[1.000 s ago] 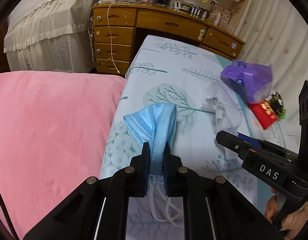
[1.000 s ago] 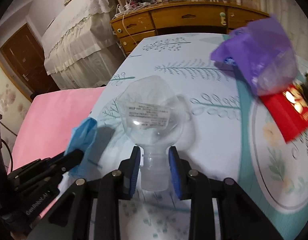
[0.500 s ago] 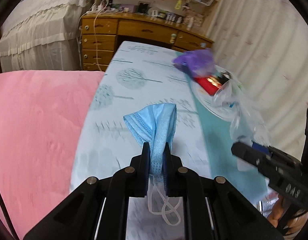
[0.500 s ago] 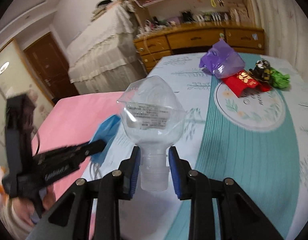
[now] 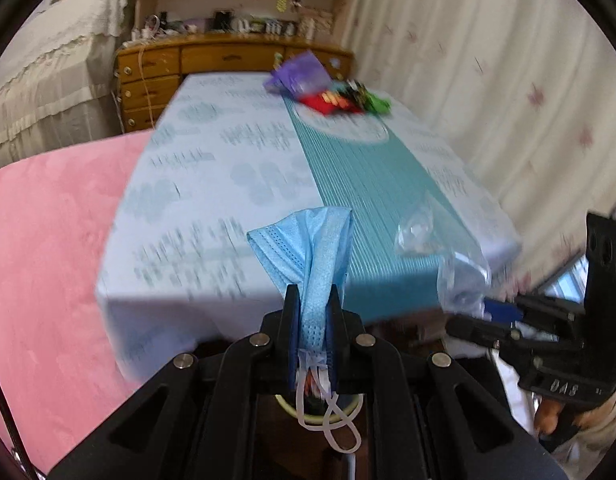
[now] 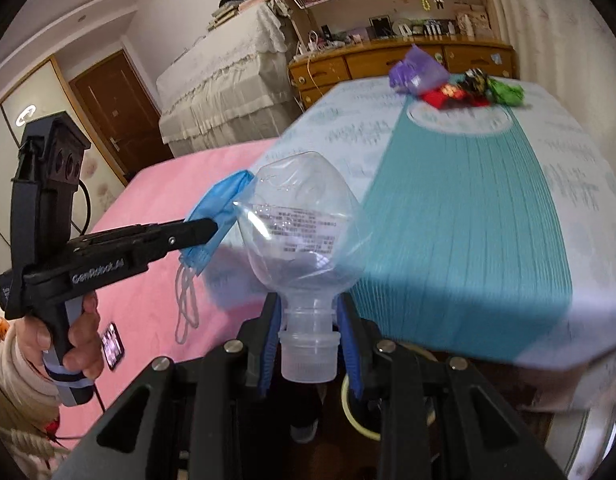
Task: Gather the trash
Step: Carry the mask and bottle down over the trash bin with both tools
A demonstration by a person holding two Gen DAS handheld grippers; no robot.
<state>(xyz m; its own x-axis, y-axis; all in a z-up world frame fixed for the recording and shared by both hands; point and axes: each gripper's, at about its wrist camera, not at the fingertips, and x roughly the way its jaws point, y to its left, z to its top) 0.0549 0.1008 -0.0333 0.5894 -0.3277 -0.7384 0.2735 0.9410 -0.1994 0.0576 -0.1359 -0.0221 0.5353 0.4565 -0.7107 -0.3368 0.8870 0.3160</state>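
Observation:
My left gripper (image 5: 313,304) is shut on a folded blue face mask (image 5: 308,240) whose white ear loops hang below the jaws. It also shows in the right wrist view (image 6: 212,228) with the mask (image 6: 220,204). My right gripper (image 6: 309,316) is shut on the neck of a crushed clear plastic bottle (image 6: 304,224). The bottle (image 5: 447,252) and right gripper (image 5: 487,312) show at the right of the left wrist view. Both grippers are held off the near end of the table (image 5: 248,168), above the floor.
At the table's far end lie a purple bag (image 5: 300,74), a red packet (image 5: 323,102) and green wrappers (image 5: 375,100). A pink bed (image 5: 44,240) is at the left, a wooden dresser (image 5: 156,76) behind, curtains at the right. A round rim (image 6: 355,420) shows below the right gripper.
Both grippers have pulled back from the table top with the mask and the bottle, past its near edge. The table now lies farther ahead.

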